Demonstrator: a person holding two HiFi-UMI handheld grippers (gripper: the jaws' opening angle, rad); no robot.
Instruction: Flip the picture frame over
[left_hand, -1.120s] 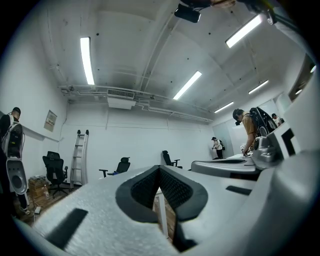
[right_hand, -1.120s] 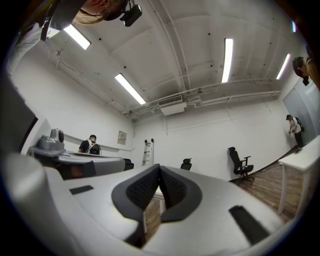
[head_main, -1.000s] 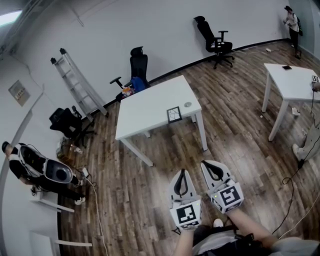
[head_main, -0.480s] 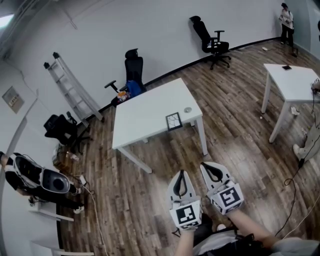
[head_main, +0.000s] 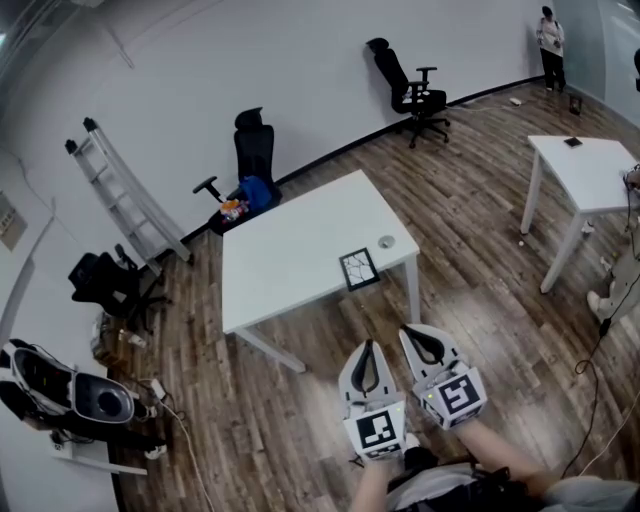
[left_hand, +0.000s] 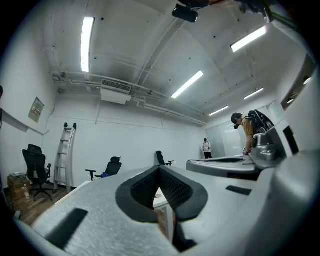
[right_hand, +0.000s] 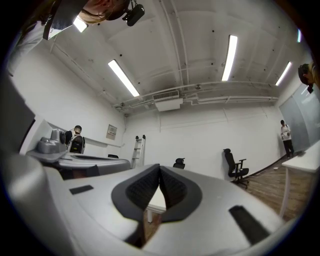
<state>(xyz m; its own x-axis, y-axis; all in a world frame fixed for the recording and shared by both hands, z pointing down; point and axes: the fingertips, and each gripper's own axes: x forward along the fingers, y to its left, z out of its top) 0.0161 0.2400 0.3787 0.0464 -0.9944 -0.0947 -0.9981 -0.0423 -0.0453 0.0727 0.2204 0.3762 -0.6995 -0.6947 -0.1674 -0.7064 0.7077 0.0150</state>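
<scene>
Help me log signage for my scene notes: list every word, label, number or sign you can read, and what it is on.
No text here can be read.
The wall notice: print too small to read.
On the left gripper and right gripper: square black-and-white code markers, no letters.
The picture frame: line pattern only, no words.

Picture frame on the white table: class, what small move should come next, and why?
Probably advance the left gripper and right gripper toward the picture frame, lying flat near the table's near edge: both are shut, empty and short of the table.
</scene>
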